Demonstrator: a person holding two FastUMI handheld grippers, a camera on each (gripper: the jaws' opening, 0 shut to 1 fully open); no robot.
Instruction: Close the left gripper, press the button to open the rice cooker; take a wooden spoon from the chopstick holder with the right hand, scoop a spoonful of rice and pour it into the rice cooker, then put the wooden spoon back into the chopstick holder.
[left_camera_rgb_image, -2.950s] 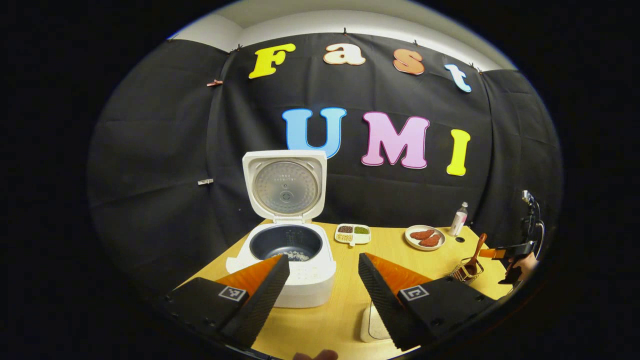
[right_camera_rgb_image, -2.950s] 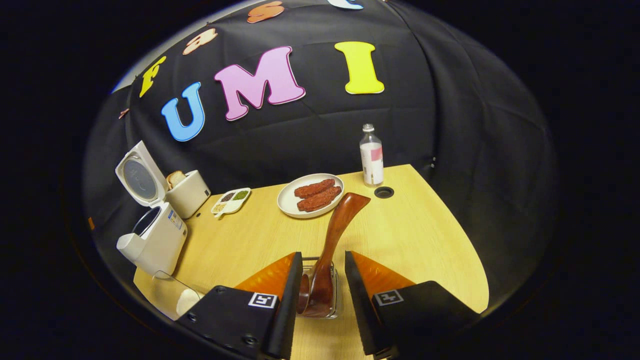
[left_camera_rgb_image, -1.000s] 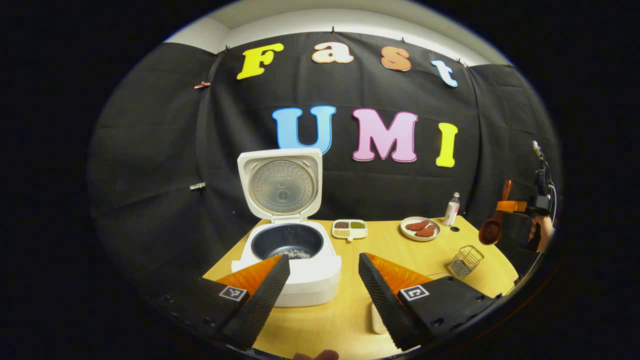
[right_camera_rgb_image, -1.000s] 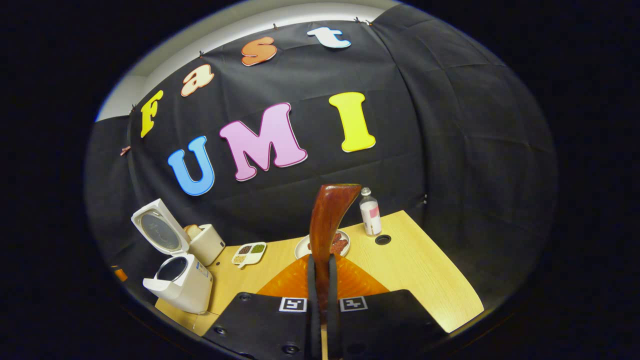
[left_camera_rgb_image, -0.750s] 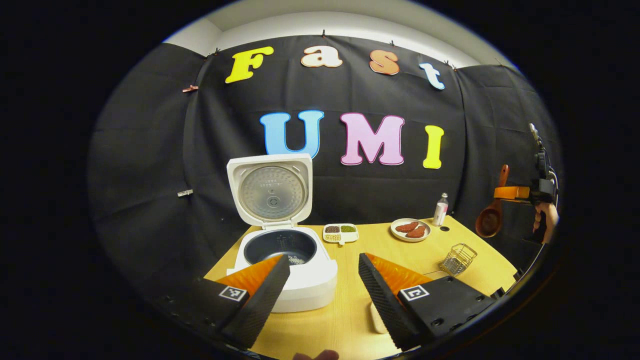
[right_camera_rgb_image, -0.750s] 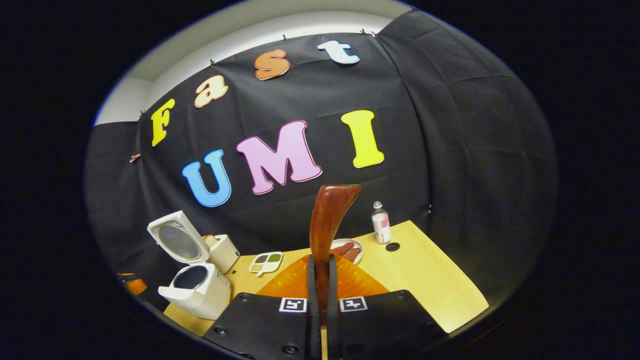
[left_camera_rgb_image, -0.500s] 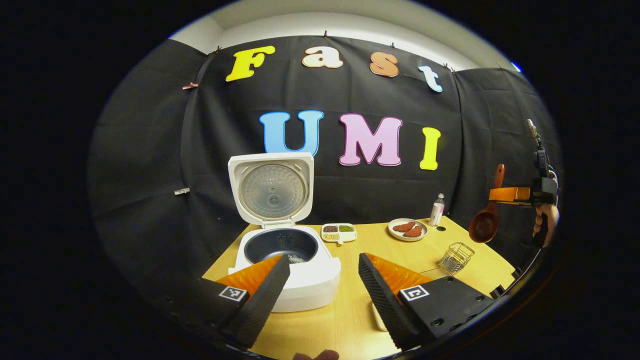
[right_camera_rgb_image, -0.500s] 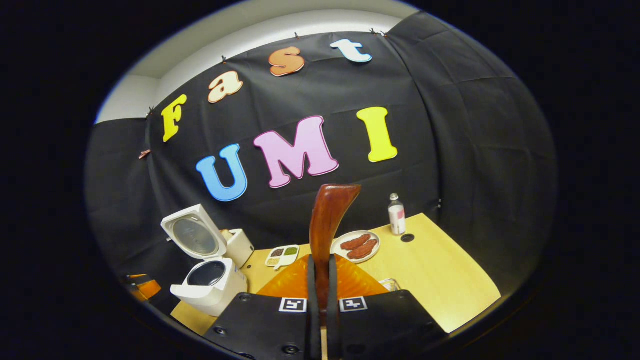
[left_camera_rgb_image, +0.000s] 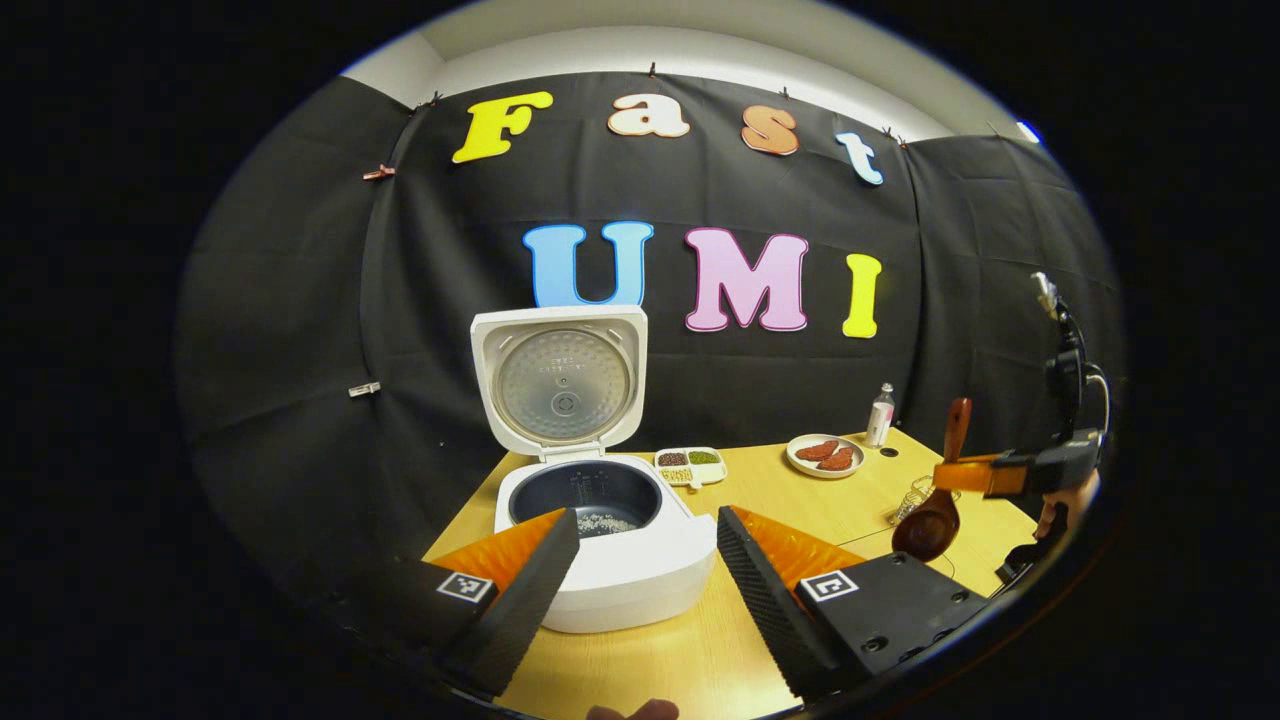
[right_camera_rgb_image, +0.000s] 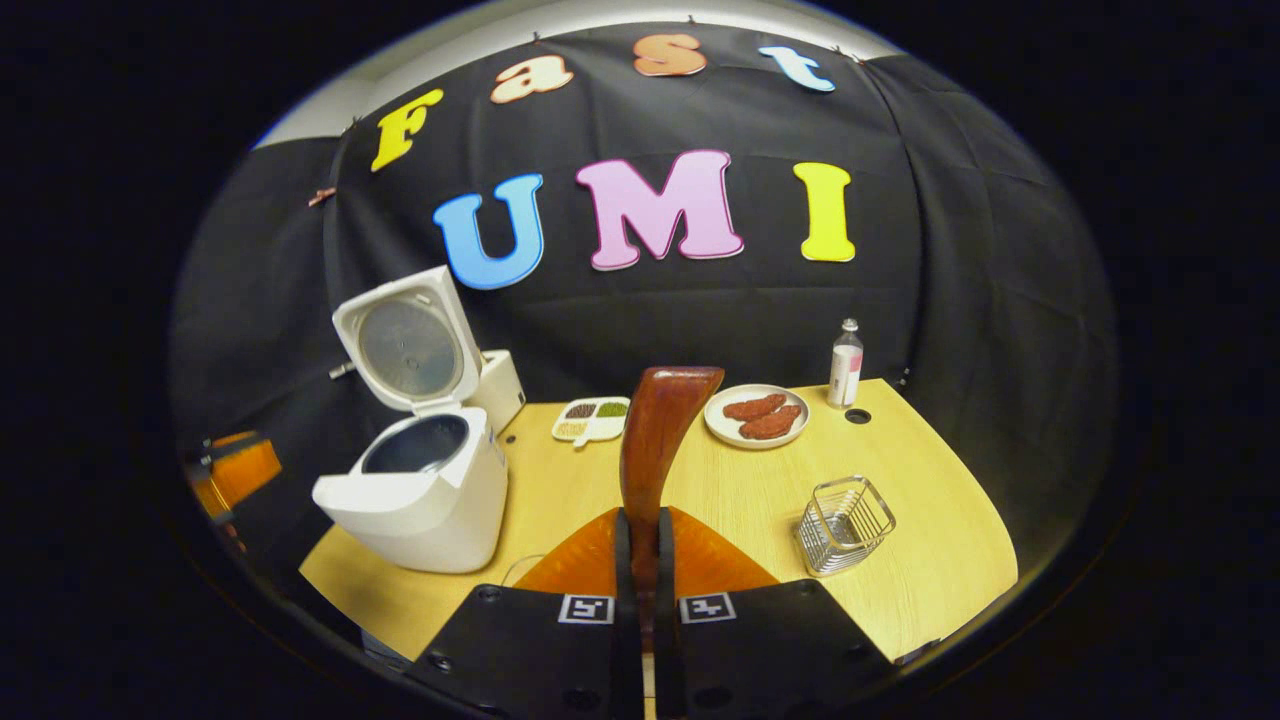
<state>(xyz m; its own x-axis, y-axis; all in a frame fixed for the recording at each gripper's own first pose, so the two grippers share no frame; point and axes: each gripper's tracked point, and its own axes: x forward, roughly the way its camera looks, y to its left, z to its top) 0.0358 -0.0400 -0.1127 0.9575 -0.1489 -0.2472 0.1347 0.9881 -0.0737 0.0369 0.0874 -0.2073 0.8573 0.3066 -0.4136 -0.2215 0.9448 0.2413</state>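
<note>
Wooden spoon (right_camera_rgb_image: 655, 440), glossy and curved, clamped between right gripper (right_camera_rgb_image: 640, 560) jaws.

The right hand-held gripper (right_camera_rgb_image: 641, 560) clamps the wooden spoon (right_camera_rgb_image: 655, 440) at 6 o'clock; the rice cooker (right_camera_rgb_image: 420, 480) stands open at 9 o'clock.

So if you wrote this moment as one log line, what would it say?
cooker: lid open | right gripper: shut on spoon, off the table | left gripper: open | holder: empty
</note>
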